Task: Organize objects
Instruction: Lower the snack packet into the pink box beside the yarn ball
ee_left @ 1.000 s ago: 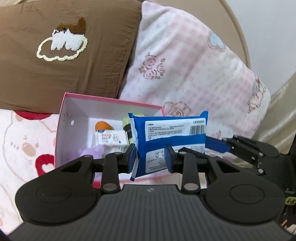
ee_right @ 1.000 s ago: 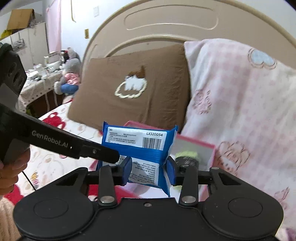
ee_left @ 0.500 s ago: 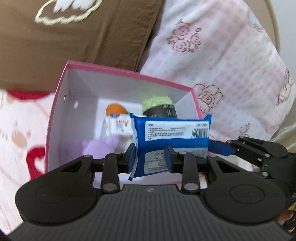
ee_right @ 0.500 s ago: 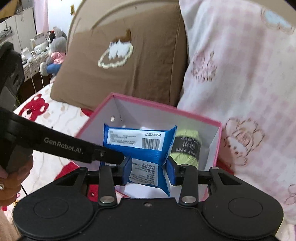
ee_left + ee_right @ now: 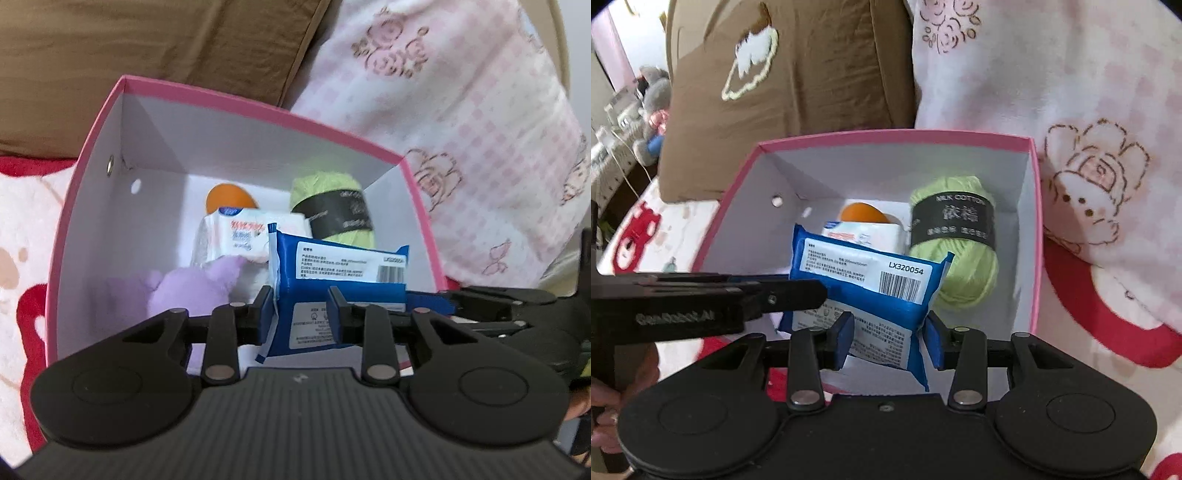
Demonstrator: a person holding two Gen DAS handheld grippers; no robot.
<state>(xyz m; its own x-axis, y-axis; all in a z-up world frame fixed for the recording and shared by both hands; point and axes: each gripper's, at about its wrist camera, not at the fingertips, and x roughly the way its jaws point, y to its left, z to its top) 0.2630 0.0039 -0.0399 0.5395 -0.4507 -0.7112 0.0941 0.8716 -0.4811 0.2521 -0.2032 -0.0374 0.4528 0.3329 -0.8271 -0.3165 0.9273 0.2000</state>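
Note:
Both grippers are shut on one blue wipes packet [image 5: 340, 280] with a white barcode label, also in the right wrist view [image 5: 871, 288]. My left gripper [image 5: 301, 310] pinches its left end and my right gripper [image 5: 886, 332] its right end. The packet hangs over the open pink box [image 5: 236, 103], just inside its near part. In the box lie a green yarn ball [image 5: 956, 258], an orange ball [image 5: 229, 197], a white tissue pack [image 5: 236, 236] and a purple plush [image 5: 192, 291].
The box [image 5: 894, 134] sits on a bed with a pink-and-red cartoon sheet [image 5: 1108, 302]. A brown pillow [image 5: 790, 74] and a pink checked pillow [image 5: 461, 92] lean right behind it. A table with plush toys [image 5: 650, 110] stands far left.
Both grippers have carried the blue packet forward and down, from in front of the pillows to just over the inside of the pink box. Both stay shut on it.

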